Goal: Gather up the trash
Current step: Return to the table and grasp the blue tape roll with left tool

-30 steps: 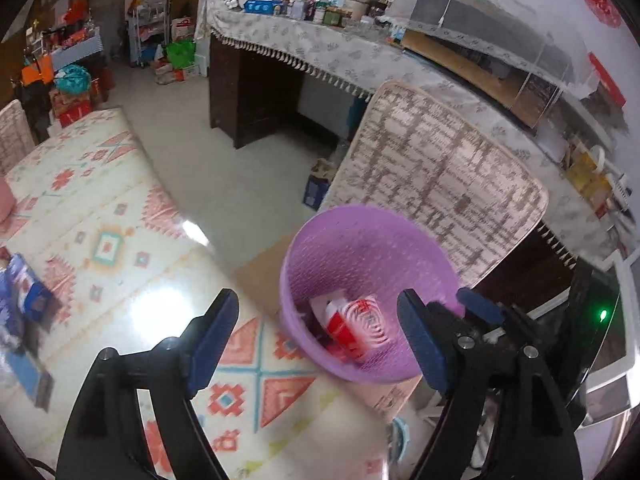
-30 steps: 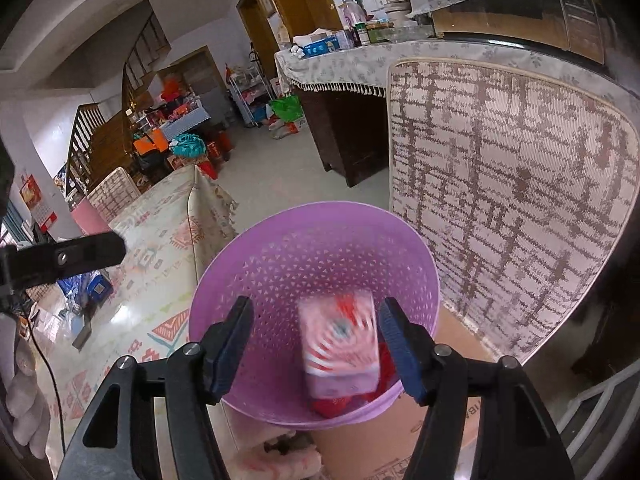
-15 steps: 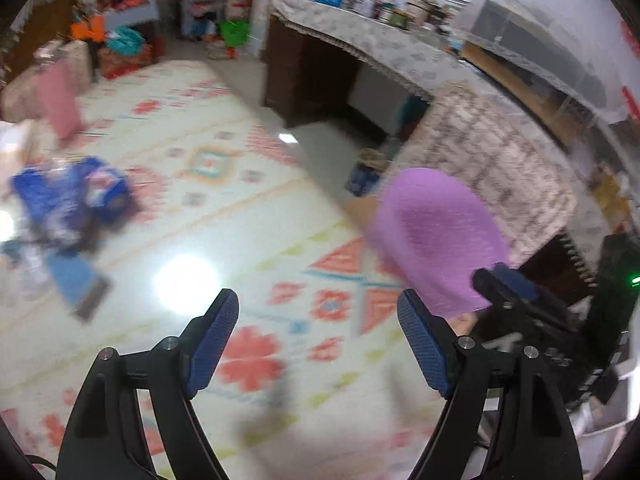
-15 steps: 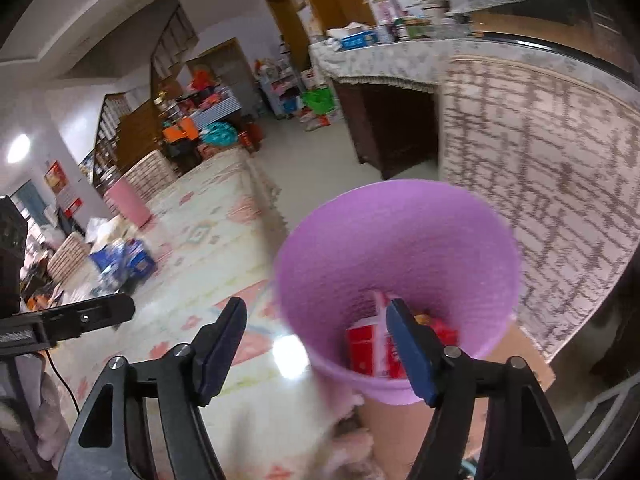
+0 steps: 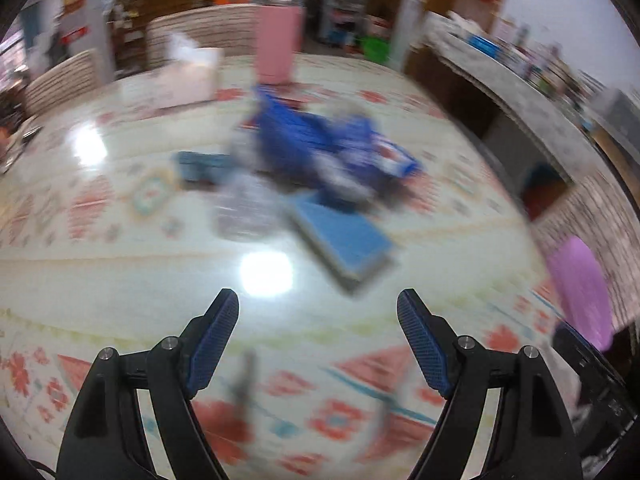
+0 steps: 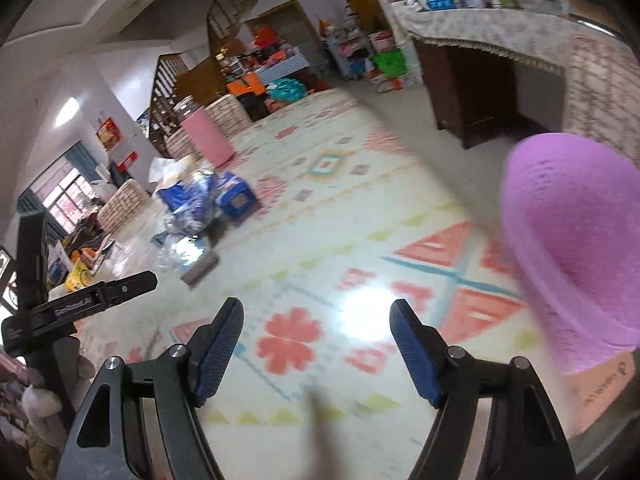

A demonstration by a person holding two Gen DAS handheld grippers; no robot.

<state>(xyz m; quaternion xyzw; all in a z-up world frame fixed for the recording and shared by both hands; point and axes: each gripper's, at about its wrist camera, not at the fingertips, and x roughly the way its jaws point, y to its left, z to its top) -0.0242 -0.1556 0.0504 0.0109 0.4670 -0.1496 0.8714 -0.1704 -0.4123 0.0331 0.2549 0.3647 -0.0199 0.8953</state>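
Over on the left, the left gripper (image 5: 318, 320) hangs above the patterned tabletop (image 5: 120, 264), tilted down, its jaws wide apart with nothing between them. Ahead of it lies the trash pile (image 5: 320, 160): a heap of crumpled blue wrappers, too blurred to sort one from another, with a flat blue box (image 5: 344, 236) lying just in front of the heap and a clear crinkled plastic bit (image 5: 244, 208) to that box's left. Behind the pile a pink cylinder (image 5: 278, 44) stands upright, and a white tissue box (image 5: 188, 76) sits to its left.

Further right, the right gripper (image 6: 316, 322) also points down at the tabletop. Its jaws have just been opening and now stand well apart, empty, over a red flower in the cloth's pattern. From its view the same blue pile shows well off to the upper left, and the left gripper's black body juts in at the left edge.

At the far right stands the purple basket (image 6: 572, 248), perforated, at the tabletop's edge and well apart from the trash. Its inside cannot be seen from here. Beyond it a dark wooden desk (image 6: 472, 92) under a fringed cloth holds bottles and boxes.
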